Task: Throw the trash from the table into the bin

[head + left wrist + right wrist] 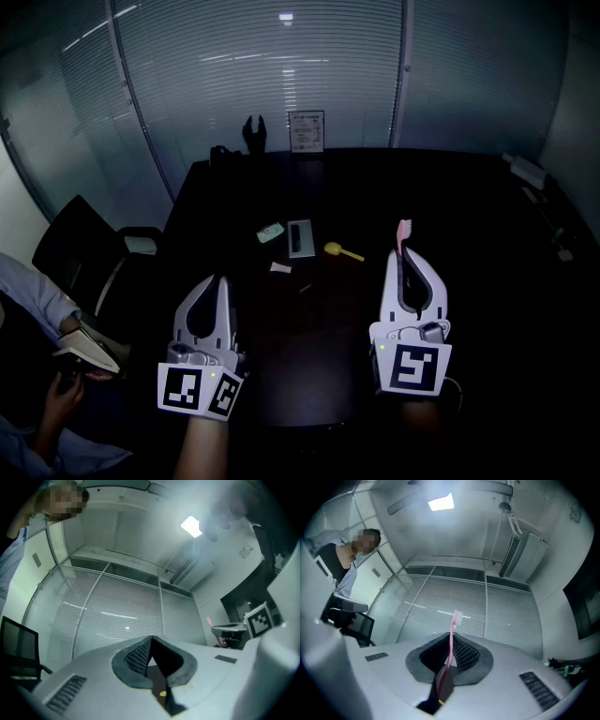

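Two pairs of tongs hang above the near edge of the dark worktop (469, 197). The right tongs (404, 255) are closed on a pink toothbrush (402, 232). They pinch its handle low down, so the thin stem and pale brush head stand out past the tips, clear of the worktop. The left tongs (219, 279) are closed as well, tips together, with nothing between them.

We judge the toothbrush to be light and stiff, with a narrow, smooth handle. It could swivel or slide in a pinch this far from its middle. A grip across the thicker part of the handle looks safest to us, and little squeeze should be needed.

Further trash lies mid-worktop, well apart from both tongs. We see a mint-green piece (270, 232) just beside a flat grey block (300, 237), with a yellow spoon-shaped thing (342, 250) to their right. A small white scrap (280, 268) lies nearer to us. All look small and light.

We see no bin in any view, so we cannot tell where it stands or what it holds.
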`<action>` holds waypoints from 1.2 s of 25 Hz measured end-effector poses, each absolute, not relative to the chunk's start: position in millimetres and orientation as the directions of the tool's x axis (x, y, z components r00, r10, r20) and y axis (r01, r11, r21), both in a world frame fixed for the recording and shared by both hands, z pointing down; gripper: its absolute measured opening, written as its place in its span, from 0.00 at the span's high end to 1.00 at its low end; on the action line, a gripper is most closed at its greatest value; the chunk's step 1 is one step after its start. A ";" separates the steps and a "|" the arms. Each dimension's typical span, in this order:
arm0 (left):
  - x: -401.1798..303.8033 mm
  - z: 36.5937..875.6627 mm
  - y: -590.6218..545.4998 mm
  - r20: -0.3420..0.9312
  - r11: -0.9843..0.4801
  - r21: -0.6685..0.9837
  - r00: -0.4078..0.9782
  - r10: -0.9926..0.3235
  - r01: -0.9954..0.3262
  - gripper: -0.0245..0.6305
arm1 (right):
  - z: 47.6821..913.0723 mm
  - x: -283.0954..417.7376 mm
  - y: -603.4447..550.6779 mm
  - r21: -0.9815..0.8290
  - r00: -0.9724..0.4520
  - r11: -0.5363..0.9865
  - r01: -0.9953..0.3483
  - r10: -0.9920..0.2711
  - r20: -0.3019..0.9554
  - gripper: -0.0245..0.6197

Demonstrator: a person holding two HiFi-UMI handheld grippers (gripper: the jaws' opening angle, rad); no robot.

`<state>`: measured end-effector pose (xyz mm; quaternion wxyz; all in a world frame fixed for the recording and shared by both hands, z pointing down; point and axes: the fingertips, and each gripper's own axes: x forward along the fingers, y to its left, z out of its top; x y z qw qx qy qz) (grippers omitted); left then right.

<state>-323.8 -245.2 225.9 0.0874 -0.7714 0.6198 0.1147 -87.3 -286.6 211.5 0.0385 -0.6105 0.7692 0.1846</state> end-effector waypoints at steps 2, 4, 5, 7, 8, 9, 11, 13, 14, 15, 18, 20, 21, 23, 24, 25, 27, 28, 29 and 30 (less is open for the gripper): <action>-318.0 223.4 -243.4 -0.291 -0.239 -0.001 0.229 -0.929 -0.971 0.96 | 210.1 -80.1 -275.7 0.238 -0.233 0.165 -0.957 -0.927 -0.293 0.92; -311.1 221.7 -242.0 -0.295 -0.258 -0.006 0.249 -0.923 -0.966 0.96 | 209.2 -71.6 -265.2 0.237 -0.213 0.144 -0.961 -0.930 -0.299 0.92; -307.7 221.7 -240.8 -0.295 -0.267 -0.006 0.257 -0.920 -0.964 0.96 | 209.3 -67.1 -259.8 0.235 -0.204 0.135 -0.963 -0.931 -0.301 0.92; -301.0 224.3 -236.6 -0.290 -0.281 -0.004 0.270 -0.918 -0.960 0.96 | 210.8 -56.6 -248.8 0.231 -0.184 0.116 -0.966 -0.935 -0.302 0.92; -297.4 226.6 -234.1 -0.286 -0.288 -0.002 0.276 -0.918 -0.958 0.96 | 211.5 -50.5 -243.7 0.229 -0.174 0.106 -0.968 -0.937 -0.301 0.92; -293.3 228.7 -231.7 -0.281 -0.294 -0.001 0.282 -0.917 -0.956 0.96 | 211.5 -44.3 -239.1 0.228 -0.166 0.098 -0.969 -0.939 -0.302 0.92; -284.9 231.9 -227.2 -0.272 -0.304 0.001 0.293 -0.917 -0.953 0.96 | 209.6 -32.2 -230.7 0.225 -0.153 0.085 -0.971 -0.940 -0.305 0.92; -276.7 234.2 -223.4 -0.266 -0.313 0.003 0.301 -0.916 -0.950 0.96 | 207.4 -20.7 -222.7 0.222 -0.140 0.072 -0.973 -0.940 -0.311 0.92; -272.0 234.7 -221.4 -0.265 -0.317 0.004 0.305 -0.915 -0.948 0.96 | 206.6 -14.9 -218.6 0.220 -0.134 0.065 -0.973 -0.940 -0.314 0.92; -266.6 234.5 -218.7 -0.266 -0.322 0.005 0.309 -0.913 -0.947 0.96 | 205.8 -8.8 -214.3 0.217 -0.127 0.059 -0.974 -0.940 -0.316 0.92; -244.6 231.0 -207.1 -0.270 -0.335 -0.001 0.323 -0.907 -0.942 0.96 | 204.5 13.9 -199.9 0.214 -0.113 0.046 -0.976 -0.943 -0.313 0.92; -225.7 229.5 -197.3 -0.271 -0.340 -0.005 0.329 -0.905 -0.940 0.96 | 205.0 33.6 -188.6 0.216 -0.109 0.041 -0.975 -0.945 -0.310 0.92; -215.3 229.5 -191.5 -0.271 -0.341 -0.005 0.330 -0.904 -0.940 0.96 | 205.8 44.7 -182.1 0.218 -0.108 0.040 -0.975 -0.945 -0.308 0.92; -192.5 230.2 -178.1 -0.272 -0.342 -0.005 0.330 -0.904 -0.940 0.96 | 208.7 68.3 -167.3 0.221 -0.107 0.039 -0.975 -0.947 -0.304 0.92; -180.2 230.8 -170.8 -0.274 -0.343 -0.004 0.331 -0.903 -0.939 0.96 | 210.4 80.8 -159.5 0.223 -0.106 0.038 -0.974 -0.948 -0.300 0.92; -167.5 231.6 -163.2 -0.276 -0.345 -0.003 0.332 -0.902 -0.939 0.96 | 212.1 93.6 -151.5 0.226 -0.105 0.037 -0.974 -0.949 -0.298 0.92; -142.5 232.9 -146.4 -0.282 -0.349 0.000 0.335 -0.899 -0.937 0.96 | 214.3 119.0 -135.0 0.234 -0.103 0.033 -0.972 -0.950 -0.296 0.92; -130.6 233.2 -137.3 -0.285 -0.350 0.001 0.335 -0.898 -0.937 0.96 | 214.7 131.2 -126.1 0.236 -0.103 0.031 -0.971 -0.950 -0.296 0.92; -119.0 233.2 -128.0 -0.288 -0.350 0.002 0.335 -0.897 -0.937 0.96 | 214.7 143.0 -117.1 0.237 -0.103 0.031 -0.971 -0.950 -0.296 0.92; -107.4 232.9 -118.9 -0.290 -0.349 0.003 0.333 -0.897 -0.937 0.96 | 214.4 154.5 -108.0 0.238 -0.103 0.031 -0.971 -0.949 -0.297 0.92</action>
